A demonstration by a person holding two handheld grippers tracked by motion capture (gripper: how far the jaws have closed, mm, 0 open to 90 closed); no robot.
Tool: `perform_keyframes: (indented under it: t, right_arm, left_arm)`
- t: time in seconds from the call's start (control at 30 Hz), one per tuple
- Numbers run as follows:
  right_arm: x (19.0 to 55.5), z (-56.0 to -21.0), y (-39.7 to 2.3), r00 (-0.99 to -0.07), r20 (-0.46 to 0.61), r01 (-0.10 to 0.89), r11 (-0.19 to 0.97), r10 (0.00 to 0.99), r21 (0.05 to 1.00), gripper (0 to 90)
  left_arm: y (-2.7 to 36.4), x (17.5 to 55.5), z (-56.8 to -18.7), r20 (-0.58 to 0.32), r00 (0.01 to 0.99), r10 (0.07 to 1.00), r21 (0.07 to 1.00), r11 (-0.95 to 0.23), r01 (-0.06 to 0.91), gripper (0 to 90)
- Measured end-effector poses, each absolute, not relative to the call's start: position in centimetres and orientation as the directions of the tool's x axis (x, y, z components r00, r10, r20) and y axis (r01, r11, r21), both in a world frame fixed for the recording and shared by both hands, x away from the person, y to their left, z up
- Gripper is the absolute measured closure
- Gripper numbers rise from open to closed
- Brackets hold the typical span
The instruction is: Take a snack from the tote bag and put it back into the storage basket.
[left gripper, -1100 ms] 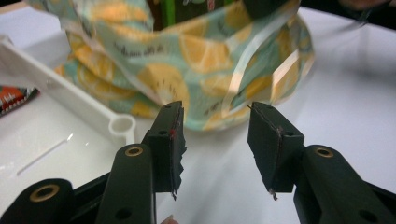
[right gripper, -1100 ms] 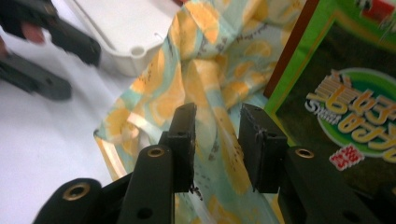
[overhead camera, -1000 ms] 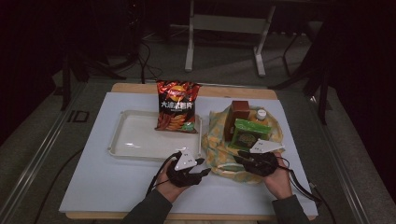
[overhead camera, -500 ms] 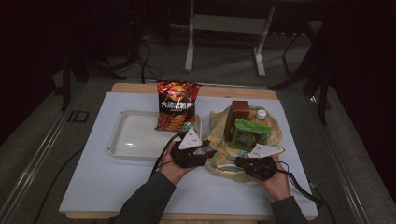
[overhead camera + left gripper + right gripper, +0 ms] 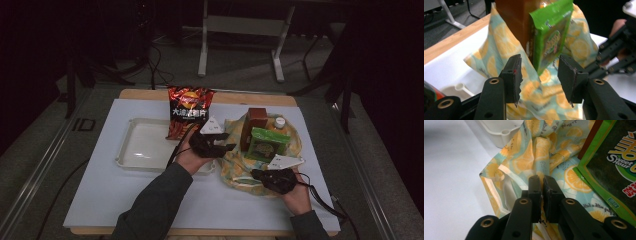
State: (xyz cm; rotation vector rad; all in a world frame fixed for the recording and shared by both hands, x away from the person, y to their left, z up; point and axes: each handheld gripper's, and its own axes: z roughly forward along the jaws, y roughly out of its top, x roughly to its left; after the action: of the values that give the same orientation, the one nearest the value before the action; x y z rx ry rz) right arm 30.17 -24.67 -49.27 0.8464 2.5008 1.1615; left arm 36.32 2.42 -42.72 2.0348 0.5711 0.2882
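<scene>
A lemon-print bag (image 5: pixel 235 170) lies open on the white table and holds a brown box (image 5: pixel 256 122), a green snack packet (image 5: pixel 267 145) and a white-capped bottle (image 5: pixel 280 121). My left gripper (image 5: pixel 227 146) hovers at the bag's left side. Its jaws stand open, with nothing between them, facing the green packet (image 5: pixel 549 37) and the brown box (image 5: pixel 514 20). My right gripper (image 5: pixel 257 175) is at the bag's near edge. Its jaws have just been closing, and they now pinch a fold of the bag (image 5: pixel 529 157) between them, beside the green packet (image 5: pixel 619 157).
A white tray (image 5: pixel 145 145) sits left of the bag, its corner (image 5: pixel 499 132) close to the bag's edge. A red chips bag (image 5: pixel 189 110) stands behind the tray. Bare white table lies along the front and left.
My left hand has lifted from the table's front and moved away and right, up to the bag. My right gripper stayed at the bag's near edge and closed on the fabric.
</scene>
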Motion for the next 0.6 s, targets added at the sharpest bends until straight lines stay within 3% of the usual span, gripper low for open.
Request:
perform_keyframes:
  t: [0.6]
  right_arm:
    - [30.4,-49.2,-25.0,-0.797,0.030,0.405,0.498,0.603,0.767,82.8]
  left_arm:
    - [-0.7,42.0,-40.3,-0.078,0.889,0.451,0.903,-0.347,0.255,32.6]
